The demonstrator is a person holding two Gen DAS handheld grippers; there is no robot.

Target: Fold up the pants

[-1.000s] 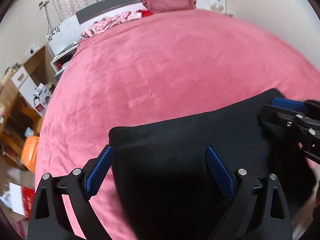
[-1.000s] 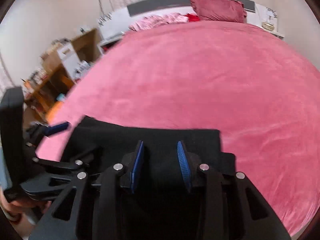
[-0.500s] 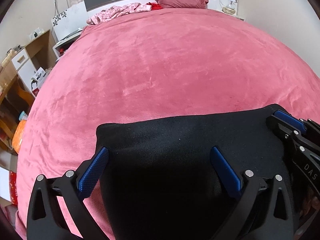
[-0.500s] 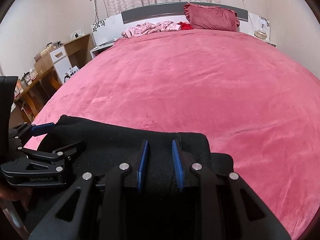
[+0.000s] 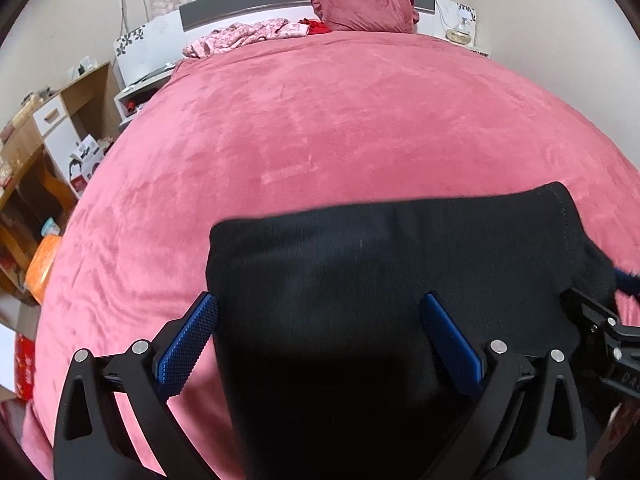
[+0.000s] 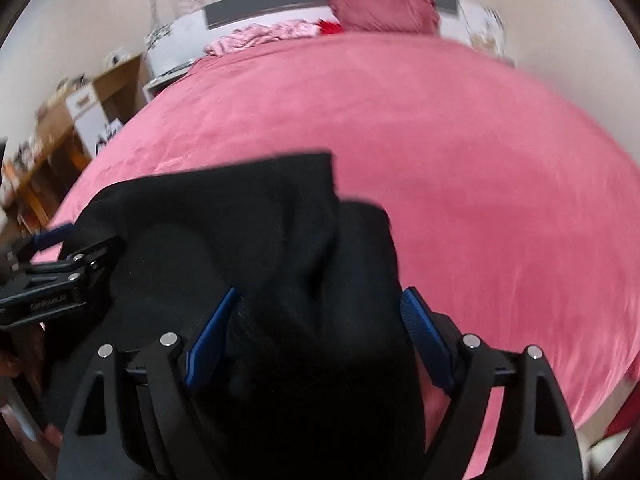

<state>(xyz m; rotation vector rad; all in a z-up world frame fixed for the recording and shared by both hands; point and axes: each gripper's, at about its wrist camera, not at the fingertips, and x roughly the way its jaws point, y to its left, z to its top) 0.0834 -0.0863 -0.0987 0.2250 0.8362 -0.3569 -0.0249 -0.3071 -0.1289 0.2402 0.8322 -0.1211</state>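
Black pants point(image 5: 380, 280) lie folded on the pink bed point(image 5: 340, 128) near its front edge. My left gripper point(image 5: 320, 316) is open, its blue pads straddling the left part of the pants. My right gripper point(image 6: 320, 312) is open too, with the pants' right edge point(image 6: 312, 240) between its spread pads. Each gripper shows at the edge of the other's view: the right one point(image 5: 600, 320) and the left one point(image 6: 60, 272).
A red pillow point(image 5: 364, 8) and pink clothes point(image 5: 248, 36) lie at the headboard. Wooden shelves and a desk point(image 5: 36, 152) stand left of the bed. A nightstand point(image 5: 460, 32) is at the far right.
My right gripper was shut on the pants' edge half a second ago and has opened wide. The folded edge has dropped and shifted. My left gripper stays open.
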